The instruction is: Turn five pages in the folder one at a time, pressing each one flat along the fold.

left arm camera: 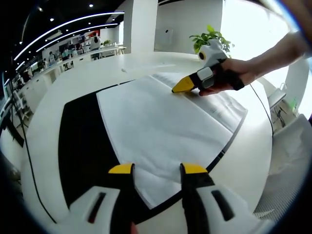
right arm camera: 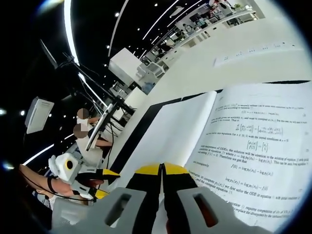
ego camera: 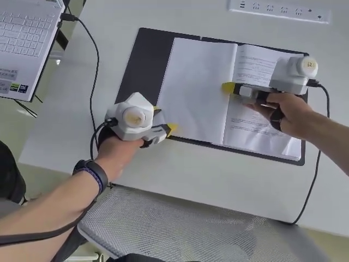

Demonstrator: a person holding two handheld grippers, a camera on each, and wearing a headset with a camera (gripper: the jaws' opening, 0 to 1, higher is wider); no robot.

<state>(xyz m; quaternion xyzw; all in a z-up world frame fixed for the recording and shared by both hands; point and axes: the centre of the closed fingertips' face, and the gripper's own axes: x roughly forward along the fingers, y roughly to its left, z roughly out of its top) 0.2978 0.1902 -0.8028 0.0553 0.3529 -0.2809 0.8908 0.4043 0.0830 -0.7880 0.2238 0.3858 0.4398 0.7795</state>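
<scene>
Black folder [ego camera: 144, 60] open flat on white table [ego camera: 218, 174].
Blank page [ego camera: 199, 87] left of the fold, printed page [ego camera: 256, 125] right of it. Right gripper [right arm camera: 162, 168] clenched on nothing, yellow tips together, set down at the fold near the top of the pages. Left gripper [left arm camera: 157, 169] released, jaws apart, at the blank page's near left corner, by the folder's edge; contact there unclear.

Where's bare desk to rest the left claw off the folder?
Bare desk runs along the folder's near edge, and a band lies between folder and power strip. Left side is crowded by laptop and cable.
</scene>
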